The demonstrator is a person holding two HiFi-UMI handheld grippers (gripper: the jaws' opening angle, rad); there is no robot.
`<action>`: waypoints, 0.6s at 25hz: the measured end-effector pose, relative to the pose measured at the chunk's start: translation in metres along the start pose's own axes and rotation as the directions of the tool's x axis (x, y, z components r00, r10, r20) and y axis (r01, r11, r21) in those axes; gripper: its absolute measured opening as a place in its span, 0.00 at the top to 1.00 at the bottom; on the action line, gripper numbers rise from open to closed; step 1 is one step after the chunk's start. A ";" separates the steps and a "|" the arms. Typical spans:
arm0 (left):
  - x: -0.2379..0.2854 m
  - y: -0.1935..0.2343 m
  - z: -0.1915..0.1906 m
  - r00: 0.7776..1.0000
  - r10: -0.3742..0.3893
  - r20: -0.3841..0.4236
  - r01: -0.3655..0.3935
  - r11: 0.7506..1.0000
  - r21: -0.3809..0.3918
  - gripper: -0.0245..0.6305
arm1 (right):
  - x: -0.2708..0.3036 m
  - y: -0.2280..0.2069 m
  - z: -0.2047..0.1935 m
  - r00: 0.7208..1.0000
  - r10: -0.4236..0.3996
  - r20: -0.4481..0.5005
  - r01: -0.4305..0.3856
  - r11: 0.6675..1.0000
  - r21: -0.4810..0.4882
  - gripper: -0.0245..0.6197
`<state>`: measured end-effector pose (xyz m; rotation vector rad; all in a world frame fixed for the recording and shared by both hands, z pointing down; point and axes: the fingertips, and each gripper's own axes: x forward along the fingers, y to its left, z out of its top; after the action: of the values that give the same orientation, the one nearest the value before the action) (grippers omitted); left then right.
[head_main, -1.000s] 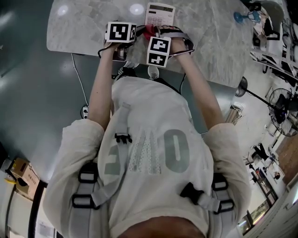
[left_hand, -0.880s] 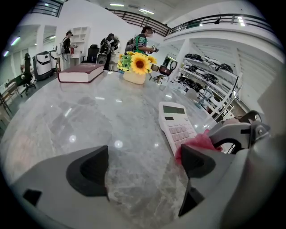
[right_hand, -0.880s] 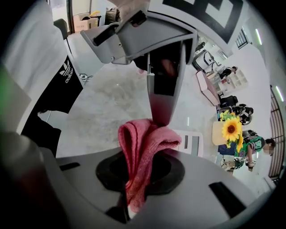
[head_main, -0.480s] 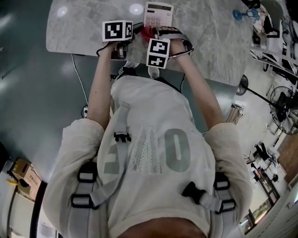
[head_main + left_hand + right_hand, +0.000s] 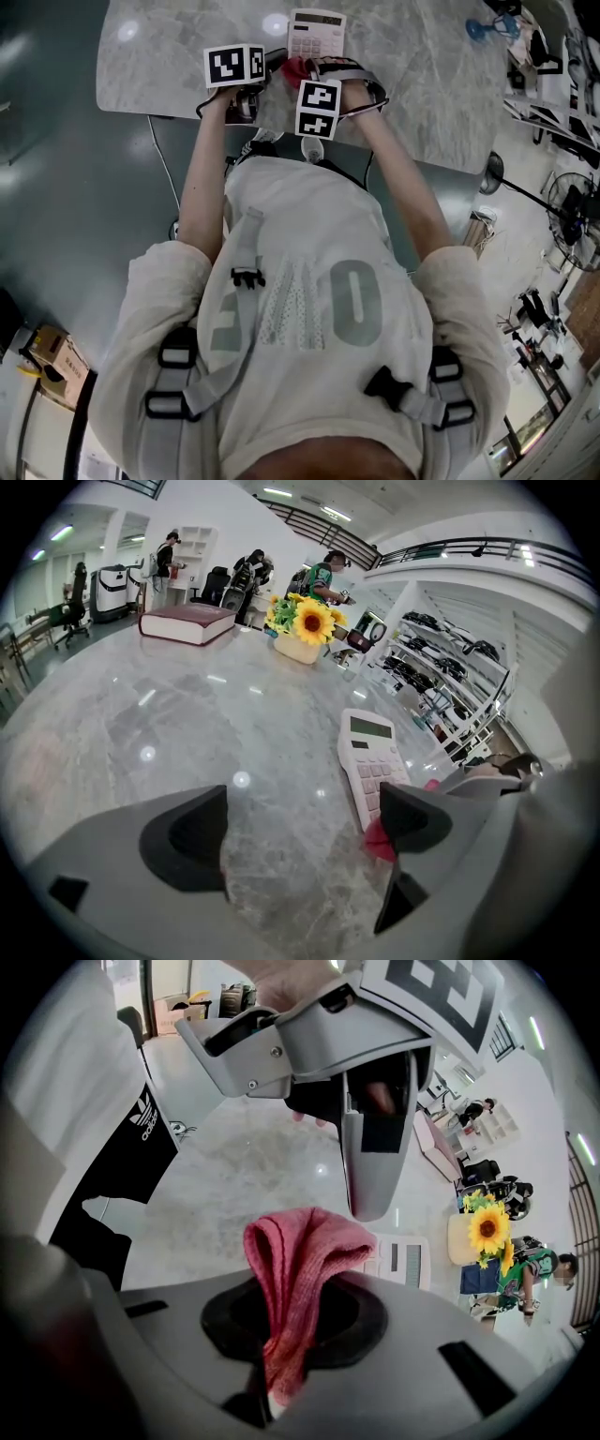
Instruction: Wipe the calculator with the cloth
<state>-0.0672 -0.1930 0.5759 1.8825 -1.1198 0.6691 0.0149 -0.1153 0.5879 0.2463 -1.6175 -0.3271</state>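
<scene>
One calculator [image 5: 316,35] sits toward the tabletop's near edge. Right gripper [image 5: 289,1340] pinches the one cloth [image 5: 302,1251], left gripper [image 5: 305,827] is wide open.

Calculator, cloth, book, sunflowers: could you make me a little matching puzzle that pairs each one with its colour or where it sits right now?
Things:
1. calculator
2. cloth
3. book
4. sunflowers

Descriptions:
A. yellow, standing in a pale pot
B. red, pinched in the right hand-held gripper
C. pale, lying flat on the marble table with its display facing up
D. dark red cover, closed, at the table's far side

Pairs: 1-C, 2-B, 3-D, 4-A
</scene>
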 end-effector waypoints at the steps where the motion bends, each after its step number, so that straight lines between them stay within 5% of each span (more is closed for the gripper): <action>1: 0.000 0.000 0.001 1.000 0.002 -0.003 -0.002 1.000 -0.010 0.17 | -0.001 -0.001 0.000 1.000 0.005 0.007 -0.005 1.000 0.005 0.87; 7: -0.001 -0.001 0.021 0.998 0.065 0.011 -0.064 0.995 -0.075 0.17 | -0.017 -0.036 -0.011 0.998 -0.060 0.033 0.057 0.996 0.067 0.87; 11: -0.026 -0.019 0.082 0.985 0.069 0.157 -0.070 0.998 0.000 0.17 | -0.049 -0.085 -0.023 0.983 -0.174 0.055 0.164 0.976 0.145 0.87; 15: -0.065 -0.053 0.143 0.944 0.032 0.329 -0.054 0.997 0.058 0.17 | -0.087 -0.123 -0.041 0.955 -0.289 0.063 0.272 0.942 0.199 0.87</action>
<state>-0.0457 -0.2727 0.4318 2.0830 -1.3656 0.4286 0.0579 -0.2025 0.4653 0.6188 -1.7068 -0.4082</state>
